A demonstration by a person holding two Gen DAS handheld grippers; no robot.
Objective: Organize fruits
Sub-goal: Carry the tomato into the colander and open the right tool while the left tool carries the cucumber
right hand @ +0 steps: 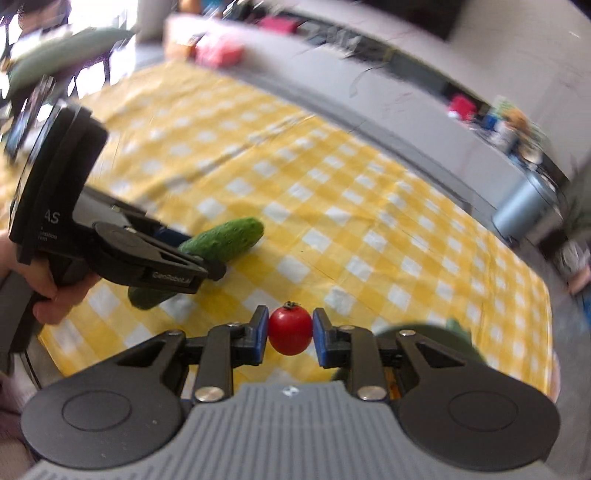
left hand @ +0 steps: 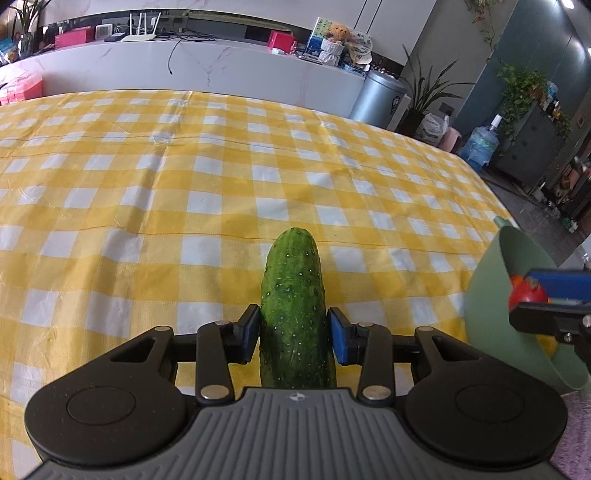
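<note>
Over a yellow checked cloth (left hand: 147, 192), the left gripper (left hand: 294, 338) clamps a cucumber (left hand: 295, 310) lengthwise, tip toward 12 o'clock. The right gripper (right hand: 290, 338) pinches a tomato (right hand: 290, 332); a green bowl (left hand: 491, 314) sits at 3 o'clock.

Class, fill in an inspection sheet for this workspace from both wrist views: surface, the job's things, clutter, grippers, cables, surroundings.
Surface: yellow checked tablecloth, creased, covering the table.
Job's things: cucumber, cherry tomato, green bowl at the table's right edge.
Clutter: nothing seen on the cloth.
Grippers: left gripper shut on the cucumber; right gripper shut on the cherry tomato, beside the bowl.
Cables: black cable hanging over the white counter behind.
Surroundings: pink boxes, teddy bear, metal bin, houseplants, water bottle on the floor.
</note>
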